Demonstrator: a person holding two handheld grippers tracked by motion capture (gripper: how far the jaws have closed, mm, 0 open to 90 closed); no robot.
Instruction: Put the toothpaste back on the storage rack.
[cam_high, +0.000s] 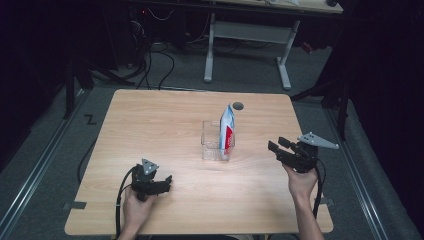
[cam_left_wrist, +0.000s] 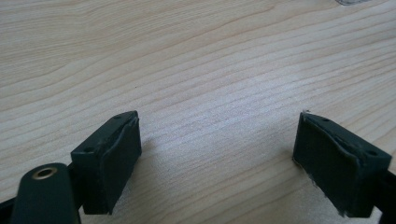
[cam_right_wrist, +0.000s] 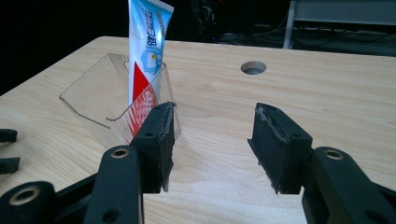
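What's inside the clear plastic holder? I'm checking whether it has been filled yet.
A toothpaste tube stands upright in the clear holder, at its right side, with its top rising above the rim. Its bottom end is blurred behind the plastic. The remaining space looks empty.

A white, blue and red toothpaste tube (cam_high: 227, 131) is standing upright in a clear plastic open-topped box (cam_high: 212, 141), leaning against its right wall. The box is sitting near the middle of the light wooden table (cam_high: 165, 125), just in front of a round hole (cam_high: 238, 105).
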